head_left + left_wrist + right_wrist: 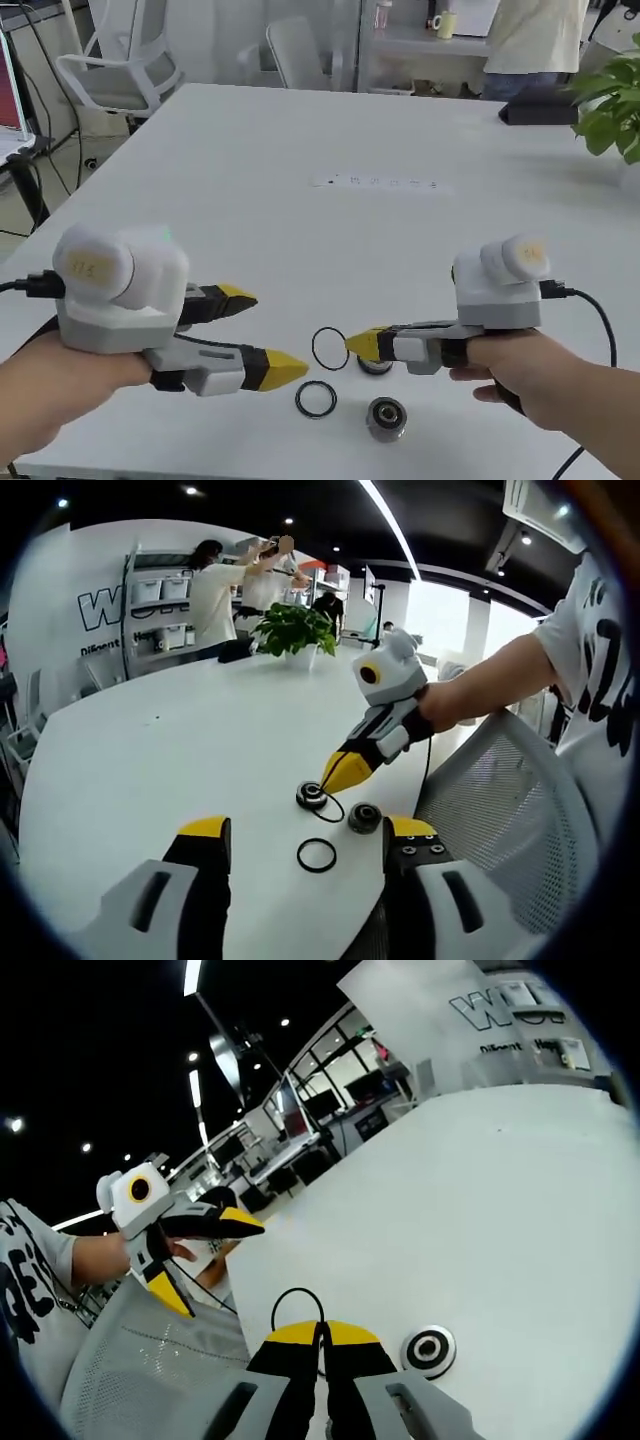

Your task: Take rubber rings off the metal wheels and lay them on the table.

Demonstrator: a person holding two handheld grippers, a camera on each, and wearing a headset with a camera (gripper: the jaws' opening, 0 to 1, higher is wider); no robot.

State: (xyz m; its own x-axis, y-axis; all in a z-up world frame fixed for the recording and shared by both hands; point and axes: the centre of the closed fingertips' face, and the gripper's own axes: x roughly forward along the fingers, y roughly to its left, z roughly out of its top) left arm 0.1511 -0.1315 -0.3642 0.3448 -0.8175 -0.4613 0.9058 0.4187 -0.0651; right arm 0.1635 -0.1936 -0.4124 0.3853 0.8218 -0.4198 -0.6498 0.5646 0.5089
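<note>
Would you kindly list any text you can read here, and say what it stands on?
"W", a large letter, the rest cut off: white wall.
Small line beneath it, starting "Di": too blurred to read.
Strip on the table: marks too small to read.
Shirt print: cropped, unreadable.

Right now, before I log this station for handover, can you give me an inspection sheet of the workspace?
Surface: white table, with a small label strip mid-table.
Job's things: near wheel and far wheel stand on the table; loose ring lies flat beside them; held ring is pinched by a gripper.
Clutter: nothing seen.
Grippers: left gripper open, holding nothing; right gripper shut on the held ring.
Cables: right cable trails off the table edge; left cable leaves the left gripper.
Surroundings: office chair, plant, a person at shelves.
</note>
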